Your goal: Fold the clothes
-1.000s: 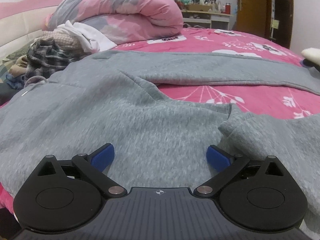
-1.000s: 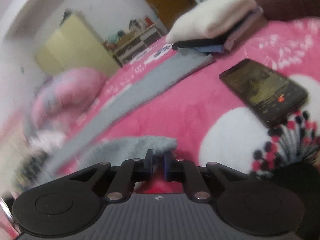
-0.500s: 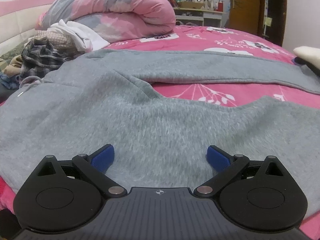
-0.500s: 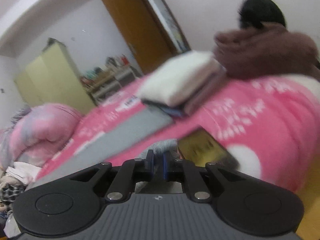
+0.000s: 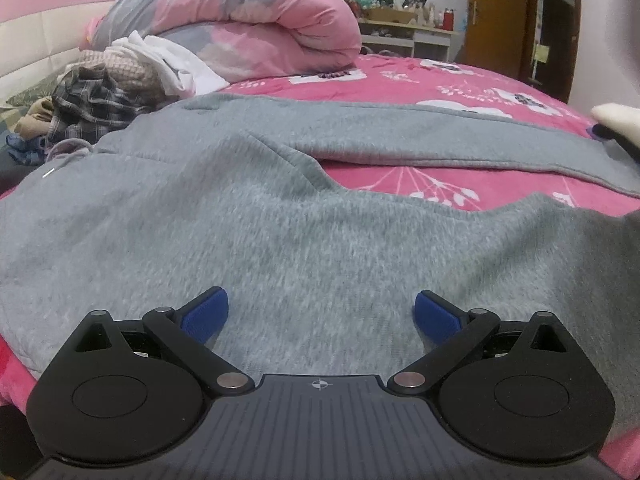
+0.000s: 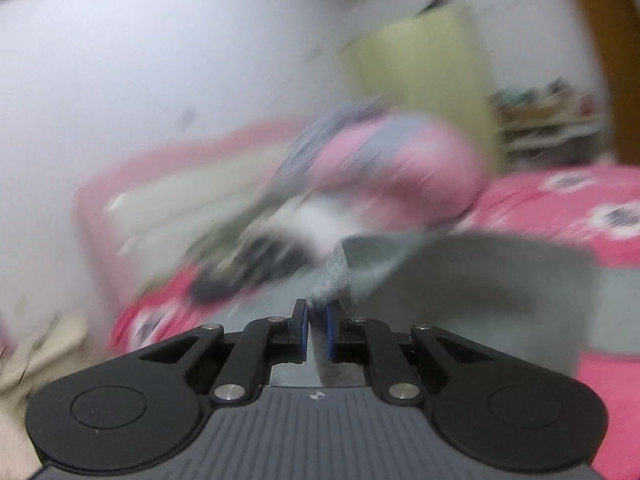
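Here your left gripper (image 5: 320, 316) is angled down over the fuzzy grey fleece sweatshirt (image 5: 280, 240), its blue-padded fingers (image 5: 206, 314) spread wide with only the fleece beneath them, pinching nothing. The sweatshirt lies spread flat across the bright pink floral bedspread (image 5: 460, 84), one long sleeve (image 5: 440, 140) stretched out along its far side. Beyond the sweatshirt's far edge sits a rolled pink and grey quilt (image 5: 256, 20), and next to the quilt, at the sweatshirt's far left corner, a heap of unfolded clothes (image 5: 108, 92) with a plaid piece on top. Your right gripper (image 6: 317, 324) points only slightly downward, lifted above the bedspread, jaws pinched almost together on a grey cuff end (image 6: 334, 276) of the sweatshirt, which rises out between the pads. That view is heavily motion-blurred, so finer details cannot be made out.
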A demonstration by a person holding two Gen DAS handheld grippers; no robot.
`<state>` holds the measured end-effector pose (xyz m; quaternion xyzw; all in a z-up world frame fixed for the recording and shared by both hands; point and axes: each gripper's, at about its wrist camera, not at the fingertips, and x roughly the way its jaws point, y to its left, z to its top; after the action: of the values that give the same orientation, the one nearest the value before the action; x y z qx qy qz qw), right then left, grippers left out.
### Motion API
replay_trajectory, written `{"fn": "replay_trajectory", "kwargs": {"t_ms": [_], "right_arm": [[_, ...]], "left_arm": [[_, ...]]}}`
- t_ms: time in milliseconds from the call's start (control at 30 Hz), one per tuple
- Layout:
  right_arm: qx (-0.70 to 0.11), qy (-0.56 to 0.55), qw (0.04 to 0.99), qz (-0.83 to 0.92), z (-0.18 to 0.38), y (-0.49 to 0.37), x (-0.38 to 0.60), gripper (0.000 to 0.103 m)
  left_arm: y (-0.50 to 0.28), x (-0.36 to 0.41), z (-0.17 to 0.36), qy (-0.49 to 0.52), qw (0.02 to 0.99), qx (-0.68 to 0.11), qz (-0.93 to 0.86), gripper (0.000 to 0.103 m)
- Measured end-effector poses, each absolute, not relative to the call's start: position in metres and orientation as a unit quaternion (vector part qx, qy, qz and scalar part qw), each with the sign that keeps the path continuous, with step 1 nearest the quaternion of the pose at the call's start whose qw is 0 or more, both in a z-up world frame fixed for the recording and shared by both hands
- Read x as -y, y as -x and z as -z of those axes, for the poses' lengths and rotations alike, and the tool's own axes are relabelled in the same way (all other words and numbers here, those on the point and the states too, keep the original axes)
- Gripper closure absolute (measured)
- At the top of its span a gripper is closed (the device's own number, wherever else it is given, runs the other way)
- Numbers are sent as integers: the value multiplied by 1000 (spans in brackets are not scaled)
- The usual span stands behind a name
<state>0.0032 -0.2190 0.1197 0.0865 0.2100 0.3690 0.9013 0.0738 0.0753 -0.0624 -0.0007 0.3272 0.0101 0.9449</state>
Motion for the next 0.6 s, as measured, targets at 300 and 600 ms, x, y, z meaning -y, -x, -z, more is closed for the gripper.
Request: {"fn": "replay_trajectory", "kwargs": {"t_ms": [300,600], "right_arm": [[-264,-138,928,-225,-77,-22,286,94],[-231,-242,941,47,-44,35,436,94]], "left_arm": [[-73,-73,63,-2,946,-325,-15,2],[-75,-71,62,-9,944,-331,-18,1]]}}
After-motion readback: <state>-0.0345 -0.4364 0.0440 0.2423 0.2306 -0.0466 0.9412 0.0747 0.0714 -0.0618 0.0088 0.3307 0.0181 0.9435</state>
